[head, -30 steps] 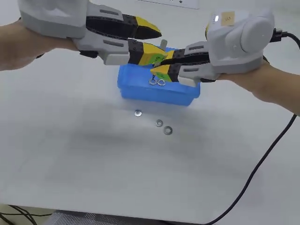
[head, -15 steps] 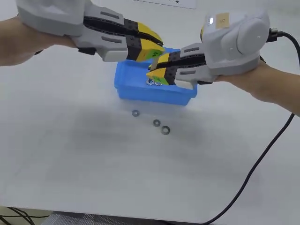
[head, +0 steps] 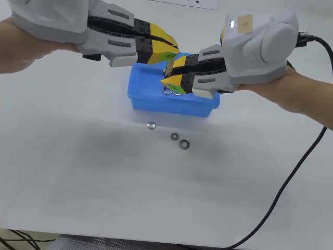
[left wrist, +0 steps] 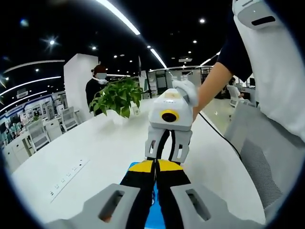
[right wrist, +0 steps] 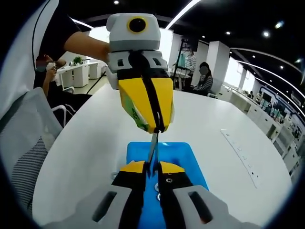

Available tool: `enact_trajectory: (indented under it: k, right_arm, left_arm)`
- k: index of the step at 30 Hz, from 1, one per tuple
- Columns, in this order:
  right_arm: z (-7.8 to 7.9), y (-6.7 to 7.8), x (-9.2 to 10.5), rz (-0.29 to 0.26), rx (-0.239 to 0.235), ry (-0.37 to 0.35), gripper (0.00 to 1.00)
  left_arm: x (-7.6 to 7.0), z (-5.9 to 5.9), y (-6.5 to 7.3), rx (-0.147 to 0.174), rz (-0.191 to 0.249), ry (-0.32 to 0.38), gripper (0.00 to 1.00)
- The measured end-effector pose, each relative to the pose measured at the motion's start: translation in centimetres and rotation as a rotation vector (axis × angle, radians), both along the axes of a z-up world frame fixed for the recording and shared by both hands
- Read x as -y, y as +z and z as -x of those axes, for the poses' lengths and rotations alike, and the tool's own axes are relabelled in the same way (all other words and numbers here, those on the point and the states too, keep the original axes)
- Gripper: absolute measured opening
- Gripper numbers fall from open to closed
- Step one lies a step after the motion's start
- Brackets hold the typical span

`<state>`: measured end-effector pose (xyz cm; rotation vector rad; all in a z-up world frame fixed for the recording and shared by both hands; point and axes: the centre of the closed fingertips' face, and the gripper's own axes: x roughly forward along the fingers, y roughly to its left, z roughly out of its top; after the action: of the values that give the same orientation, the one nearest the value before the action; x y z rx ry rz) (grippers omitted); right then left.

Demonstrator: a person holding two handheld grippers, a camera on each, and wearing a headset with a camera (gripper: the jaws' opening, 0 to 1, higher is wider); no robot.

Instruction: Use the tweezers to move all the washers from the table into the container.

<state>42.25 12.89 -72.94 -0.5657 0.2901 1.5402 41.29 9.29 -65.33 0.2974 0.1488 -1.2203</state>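
The left gripper [left wrist: 155, 164] has its jaws fully closed, and in the right gripper view the upper end of the tweezers [right wrist: 153, 148] sits in their seam. The right gripper [right wrist: 151, 168] is clamped on the lower end, above the blue container [head: 156, 101]. Some washers [head: 170, 91] lie inside the container. Three more rest on the table [head: 104, 182], at 6 o'clock from the container, near its front wall.

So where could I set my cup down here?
The wide bare table this side of the three loose washers is free, and the stretch left of the blue container. Crowded over the container, where the left gripper and right gripper meet on the tweezers; a cable crosses the right.
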Motion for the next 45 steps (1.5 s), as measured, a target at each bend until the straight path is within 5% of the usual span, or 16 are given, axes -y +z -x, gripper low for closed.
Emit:
enact_trajectory:
  k: [13,23,26,31,39,45]
  right_arm:
    - [-0.1,0.3,0.0,-0.005,-0.012,-0.04,0.16]
    - [-0.3,0.5,0.7,-0.014,0.0,-0.1,0.4]
    - [-0.6,0.9,1.4,0.007,0.09,-0.113,0.53]
    - [-0.2,2.4,1.6,-0.027,0.102,-0.153,0.64]
    - [1.1,3.8,1.8,-0.099,0.041,-0.173,0.87]
    - [2.3,4.0,2.8,-0.112,0.002,-0.197,0.99]
  left_arm:
    - [0.2,-0.3,0.7,0.009,0.001,0.013,0.04]
    - [-0.7,-0.7,2.5,0.045,0.004,0.044,0.04]
    - [-1.1,-0.5,3.2,0.059,0.018,0.056,0.04]
    - [-1.4,-0.3,3.6,0.066,0.011,0.061,0.04]
    - [-2.5,0.6,5.8,0.108,0.02,0.082,0.04]
    - [-2.9,1.7,6.8,0.107,0.037,0.087,0.04]
